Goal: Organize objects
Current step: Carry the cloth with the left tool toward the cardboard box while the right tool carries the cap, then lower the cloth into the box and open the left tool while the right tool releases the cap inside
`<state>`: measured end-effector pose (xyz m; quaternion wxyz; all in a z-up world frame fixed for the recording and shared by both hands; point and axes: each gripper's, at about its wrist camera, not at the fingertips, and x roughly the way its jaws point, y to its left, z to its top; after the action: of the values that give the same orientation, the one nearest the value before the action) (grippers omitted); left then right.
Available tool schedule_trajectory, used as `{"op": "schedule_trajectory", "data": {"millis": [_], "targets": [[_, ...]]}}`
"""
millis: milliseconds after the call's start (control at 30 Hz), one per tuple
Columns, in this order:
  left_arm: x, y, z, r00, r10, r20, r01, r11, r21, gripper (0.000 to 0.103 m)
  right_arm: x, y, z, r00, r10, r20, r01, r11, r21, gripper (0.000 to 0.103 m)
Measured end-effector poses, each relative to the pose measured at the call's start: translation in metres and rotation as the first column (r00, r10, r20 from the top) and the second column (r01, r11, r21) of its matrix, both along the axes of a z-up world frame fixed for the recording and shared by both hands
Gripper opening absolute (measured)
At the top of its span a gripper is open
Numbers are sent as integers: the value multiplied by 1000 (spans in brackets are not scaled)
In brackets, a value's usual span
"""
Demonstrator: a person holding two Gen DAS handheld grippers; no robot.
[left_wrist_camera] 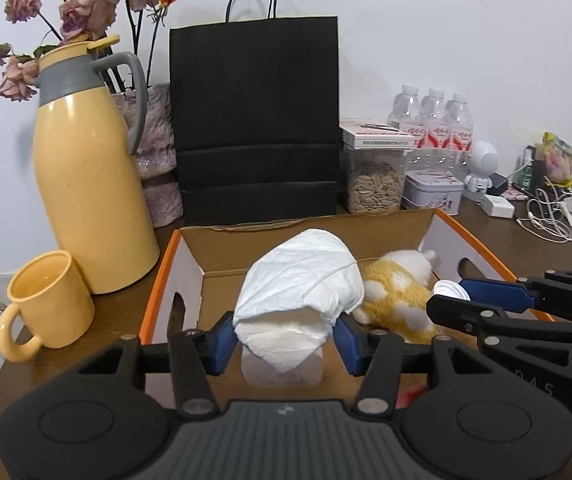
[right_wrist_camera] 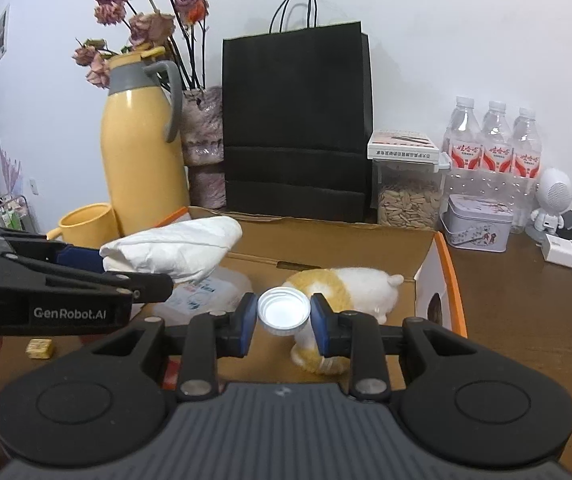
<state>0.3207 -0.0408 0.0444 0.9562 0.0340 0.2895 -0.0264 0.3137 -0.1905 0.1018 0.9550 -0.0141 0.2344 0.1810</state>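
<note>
My left gripper (left_wrist_camera: 286, 340) is shut on a folded white diaper-like bundle (left_wrist_camera: 302, 280), held over the near end of an open cardboard box (left_wrist_camera: 366, 226) with orange edges. Under the bundle a translucent plastic container (left_wrist_camera: 281, 374) lies in the box. An orange-and-white plush toy (left_wrist_camera: 398, 300) lies on the box floor to the right. My right gripper (right_wrist_camera: 283, 314) is shut on a white round cap (right_wrist_camera: 283, 312) above the plush toy (right_wrist_camera: 346, 288). In the right wrist view the left gripper (right_wrist_camera: 125, 268) comes in from the left with the bundle (right_wrist_camera: 173, 250), above the container (right_wrist_camera: 209, 292).
Left of the box stand a yellow thermos (left_wrist_camera: 85, 184) and a yellow mug (left_wrist_camera: 45, 300). Behind it are a black paper bag (left_wrist_camera: 253, 120), a vase of dried roses (left_wrist_camera: 157, 152), a seed jar (left_wrist_camera: 374, 184), a tin (left_wrist_camera: 432, 192) and water bottles (left_wrist_camera: 434, 120). Chargers and cables (left_wrist_camera: 546, 216) lie at the right.
</note>
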Motion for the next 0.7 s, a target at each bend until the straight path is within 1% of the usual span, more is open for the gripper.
{"op": "schedule_trajectory", "data": {"millis": [167, 333, 533, 600, 633, 667, 700], "targets": [[23, 4, -4, 1000, 29, 2, -29, 1000, 9, 51, 22, 4, -6, 1000, 6, -1, -6, 1000, -5, 30], [42, 11, -10, 999, 52, -13, -52, 999, 11, 51, 36, 10, -10, 1000, 20, -2, -20, 1000, -21, 30], [51, 15, -18, 997, 63, -35, -63, 998, 16, 51, 48, 11, -16, 999, 24, -22, -25, 999, -29, 30], [52, 15, -19, 998, 59, -37, -58, 998, 17, 54, 49, 11, -17, 999, 22, -26, -23, 999, -33, 29], [51, 15, -19, 998, 57, -36, -57, 998, 18, 63, 49, 11, -17, 999, 19, -29, -20, 999, -37, 33], [51, 14, -18, 998, 56, -34, -56, 998, 18, 68, 49, 11, -18, 999, 16, -33, -17, 999, -43, 52], [51, 13, -18, 998, 54, -30, -54, 998, 20, 83, 49, 11, -18, 999, 8, -37, -10, 999, -52, 68]]}}
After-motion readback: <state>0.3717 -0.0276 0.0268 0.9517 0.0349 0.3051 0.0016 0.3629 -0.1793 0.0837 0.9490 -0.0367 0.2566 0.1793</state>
